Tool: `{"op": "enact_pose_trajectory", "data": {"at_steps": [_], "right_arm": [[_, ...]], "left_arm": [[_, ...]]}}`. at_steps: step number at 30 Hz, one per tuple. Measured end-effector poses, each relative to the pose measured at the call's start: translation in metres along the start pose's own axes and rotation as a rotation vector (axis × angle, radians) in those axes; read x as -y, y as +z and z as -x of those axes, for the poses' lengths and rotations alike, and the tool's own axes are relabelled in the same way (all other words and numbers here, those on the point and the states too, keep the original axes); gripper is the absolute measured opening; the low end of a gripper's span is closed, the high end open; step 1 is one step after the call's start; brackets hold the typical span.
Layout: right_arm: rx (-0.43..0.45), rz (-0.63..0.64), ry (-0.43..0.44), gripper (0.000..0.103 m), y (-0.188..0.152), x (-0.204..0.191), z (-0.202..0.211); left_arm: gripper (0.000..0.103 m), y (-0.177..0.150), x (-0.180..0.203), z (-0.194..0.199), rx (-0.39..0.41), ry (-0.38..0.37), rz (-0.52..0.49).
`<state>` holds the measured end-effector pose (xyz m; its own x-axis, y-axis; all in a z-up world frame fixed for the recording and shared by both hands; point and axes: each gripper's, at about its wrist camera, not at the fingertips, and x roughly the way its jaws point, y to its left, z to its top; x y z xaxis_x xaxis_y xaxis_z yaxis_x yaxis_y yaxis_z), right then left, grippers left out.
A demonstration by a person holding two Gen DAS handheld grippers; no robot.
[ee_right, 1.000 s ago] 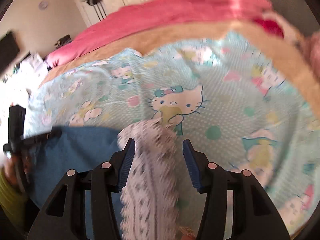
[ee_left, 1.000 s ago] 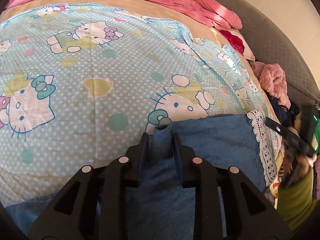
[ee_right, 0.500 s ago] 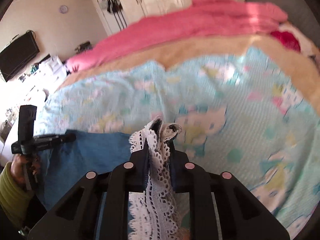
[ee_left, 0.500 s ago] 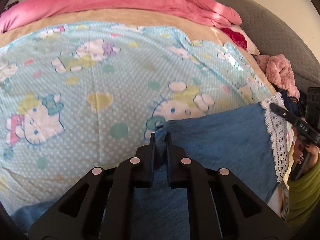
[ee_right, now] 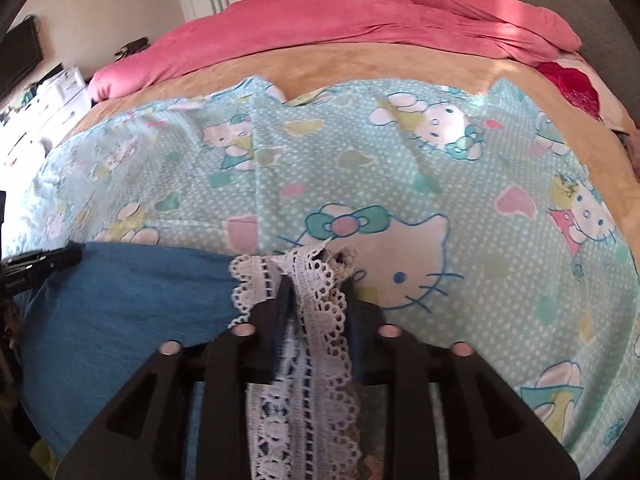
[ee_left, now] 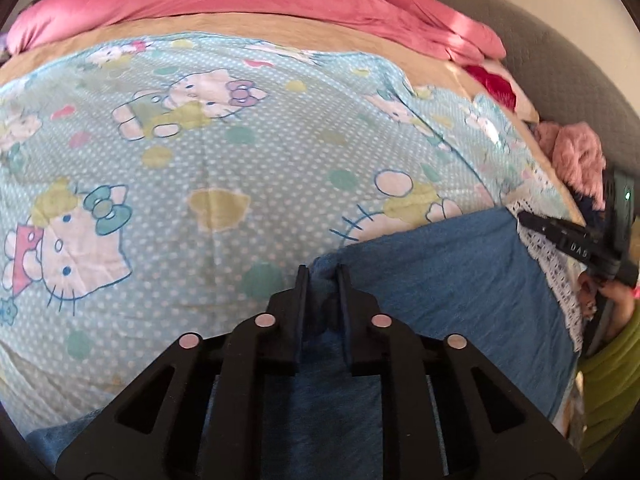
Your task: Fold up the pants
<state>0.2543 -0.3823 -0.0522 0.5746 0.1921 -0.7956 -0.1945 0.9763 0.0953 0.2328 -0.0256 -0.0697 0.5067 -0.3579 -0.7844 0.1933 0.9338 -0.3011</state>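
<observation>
The blue pants (ee_left: pixel 452 280) lie at the near edge of the bed on the Hello Kitty sheet (ee_left: pixel 208 160). A white lace hem (ee_left: pixel 556 276) runs down their right side. My left gripper (ee_left: pixel 322 274) is shut on a bunched corner of the blue cloth. My right gripper (ee_right: pixel 316 286) is shut on the lace hem (ee_right: pixel 316 320), with the blue cloth (ee_right: pixel 128 304) spread to its left. The right gripper also shows in the left wrist view (ee_left: pixel 568 240), at the lace edge. The left gripper's tip shows at the left edge of the right wrist view (ee_right: pixel 44 262).
A pink duvet (ee_right: pixel 380 20) lies bunched across the far side of the bed. A grey headboard (ee_left: pixel 540 52) and a pink fluffy garment (ee_left: pixel 576 156) are on the right. White drawers (ee_right: pixel 48 100) stand beyond the bed's left side.
Both grippers closed, the left on the blue corner and the right on the lace hem. Both then moved forward over the sheet, carrying the cloth edge with them.
</observation>
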Motion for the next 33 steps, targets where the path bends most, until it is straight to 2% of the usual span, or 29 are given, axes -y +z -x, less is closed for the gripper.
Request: {"op": "enact_pose_trajectory", "data": {"at_steps": [1, 4, 6, 9, 11, 12, 13, 15, 17, 19, 23, 25, 27, 28, 29, 33], "right_arm": [[0.009, -0.013, -0.02, 0.04, 0.0, 0.002, 0.005], [0.114, -0.028, -0.073, 0.053, -0.006, 0.007, 0.047], [0.163, -0.026, -0.081, 0.06, -0.015, 0.008, 0.069], [0.194, 0.015, -0.058, 0.065, -0.038, -0.003, 0.098], [0.198, 0.054, -0.065, 0.068, -0.054, -0.015, 0.107], [0.192, 0.069, -0.066, 0.068, -0.062, -0.02, 0.11], [0.189, 0.083, -0.072, 0.068, -0.07, -0.026, 0.112], [0.179, 0.11, -0.07, 0.068, -0.084, -0.04, 0.113], [0.162, 0.132, -0.035, 0.068, -0.093, -0.053, 0.111], [0.156, 0.173, -0.029, 0.071, -0.096, -0.071, 0.107], [0.112, 0.216, -0.029, 0.075, -0.094, -0.093, 0.098], [0.076, 0.217, -0.049, 0.075, -0.094, -0.095, 0.092], [0.015, 0.202, -0.084, 0.075, -0.097, -0.09, 0.083], [-0.033, 0.184, -0.129, 0.075, -0.1, -0.083, 0.076], [-0.07, 0.166, -0.151, 0.075, -0.104, -0.075, 0.07], [-0.049, 0.095, -0.113, 0.075, -0.115, -0.058, 0.072]], "left_arm": [[0.012, -0.001, -0.002, 0.005, 0.009, 0.006, 0.005], [0.012, -0.007, -0.003, 0.027, 0.04, 0.038, 0.01], [0.013, -0.012, -0.006, 0.047, 0.073, 0.059, 0.006], [0.03, -0.028, -0.012, 0.084, 0.126, 0.094, 0.015], [0.034, -0.038, -0.018, 0.1, 0.143, 0.102, 0.036], [0.039, -0.044, -0.021, 0.109, 0.152, 0.094, 0.045], [0.049, -0.053, -0.024, 0.119, 0.162, 0.091, 0.053], [0.058, -0.069, -0.027, 0.13, 0.159, 0.131, 0.049], [0.064, -0.079, -0.029, 0.136, 0.14, 0.164, 0.059], [0.074, -0.084, -0.027, 0.139, 0.129, 0.181, 0.054], [0.085, -0.086, -0.014, 0.131, 0.111, 0.154, 0.003], [0.087, -0.089, -0.012, 0.118, 0.077, 0.181, -0.018], [0.087, -0.093, -0.018, 0.105, 0.03, 0.24, -0.013], [0.087, -0.097, -0.027, 0.098, 0.004, 0.287, -0.002], [0.087, -0.099, -0.034, 0.096, -0.006, 0.291, 0.011], [0.084, -0.101, -0.047, 0.106, 0.013, 0.235, 0.056]]}}
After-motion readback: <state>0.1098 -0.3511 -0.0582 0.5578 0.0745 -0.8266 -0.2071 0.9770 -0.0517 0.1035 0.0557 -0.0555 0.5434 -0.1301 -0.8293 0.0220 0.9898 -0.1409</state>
